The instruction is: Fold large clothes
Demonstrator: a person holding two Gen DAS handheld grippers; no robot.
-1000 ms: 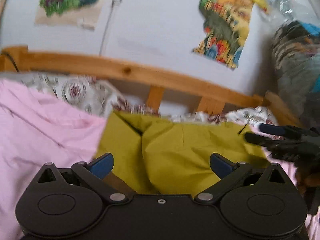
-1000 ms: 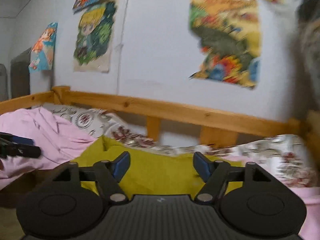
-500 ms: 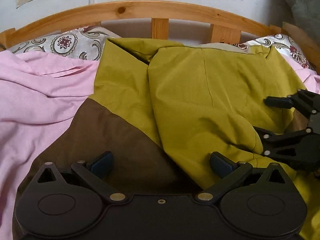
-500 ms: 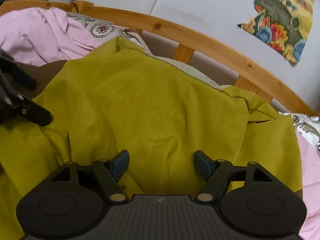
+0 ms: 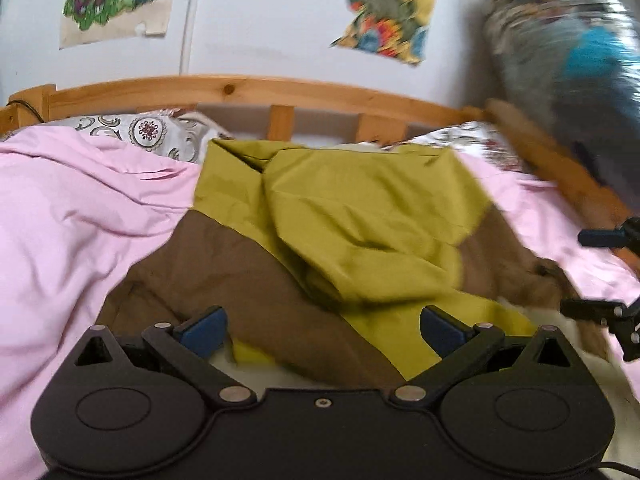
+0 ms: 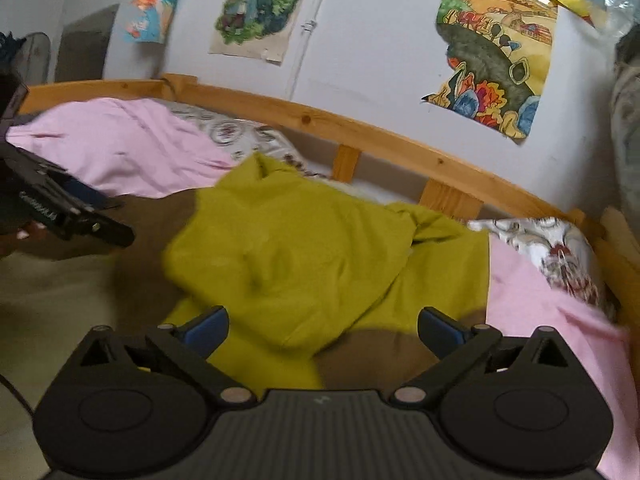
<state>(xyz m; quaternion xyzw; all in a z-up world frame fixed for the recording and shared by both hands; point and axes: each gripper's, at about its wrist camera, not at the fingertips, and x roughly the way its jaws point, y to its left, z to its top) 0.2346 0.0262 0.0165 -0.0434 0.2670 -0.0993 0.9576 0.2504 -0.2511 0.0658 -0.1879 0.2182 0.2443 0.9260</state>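
Observation:
A large olive-green and brown garment (image 5: 360, 240) lies rumpled on the bed, green part on top and toward the headboard, brown part (image 5: 224, 272) nearer me. It also shows in the right wrist view (image 6: 304, 256). My left gripper (image 5: 322, 330) is open and empty just above the garment's near edge. My right gripper (image 6: 322, 330) is open and empty over the green part. The right gripper's fingers (image 5: 596, 272) show at the right edge of the left wrist view. The left gripper (image 6: 60, 212) shows at the left of the right wrist view.
A pink sheet (image 5: 80, 216) covers the bed on both sides of the garment. A patterned pillow (image 5: 148, 136) lies by the wooden headboard (image 5: 280, 92). Posters hang on the white wall (image 6: 360, 40). A pile of dark clothes (image 5: 568, 60) stands at the right.
Both grippers have pulled back and tilted up from the garment. The green part now lies more bunched, with more brown fabric showing. Both grippers stay open.

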